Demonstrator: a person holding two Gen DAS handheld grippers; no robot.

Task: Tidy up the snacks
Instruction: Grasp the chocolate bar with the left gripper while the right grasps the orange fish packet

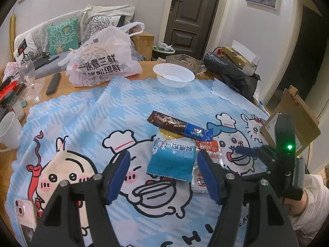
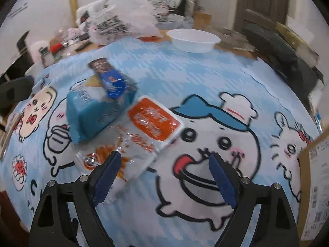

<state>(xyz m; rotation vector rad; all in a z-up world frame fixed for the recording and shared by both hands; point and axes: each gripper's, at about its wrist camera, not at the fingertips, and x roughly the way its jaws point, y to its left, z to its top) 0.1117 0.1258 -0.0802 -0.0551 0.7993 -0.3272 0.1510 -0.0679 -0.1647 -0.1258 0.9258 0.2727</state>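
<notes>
Three snacks lie together on the blue cartoon tablecloth [image 1: 82, 115]. A brown-and-blue bar [image 1: 181, 127] rests across the far end of a blue packet [image 1: 171, 158]. An orange-and-white packet [image 1: 207, 154] lies beside it on the right. My left gripper [image 1: 164, 174] is open, and the blue packet's near end lies between and just ahead of its fingertips, untouched. My right gripper [image 2: 164, 156] is open and low over the cloth. The orange-and-white packet [image 2: 154, 121] is ahead and to its left, with the near end by the left finger [image 2: 107, 177]. The bar [image 2: 109, 78] and the blue packet [image 2: 92, 111] lie further left.
A white bowl [image 1: 174, 76], a printed plastic bag [image 1: 102, 61] and a black bag [image 1: 232, 72] stand along the table's far side. A cardboard box [image 1: 292, 119] is at the right edge. A wine glass [image 1: 30, 78], a mug [image 1: 8, 131] and a phone [image 1: 24, 212] are on the left.
</notes>
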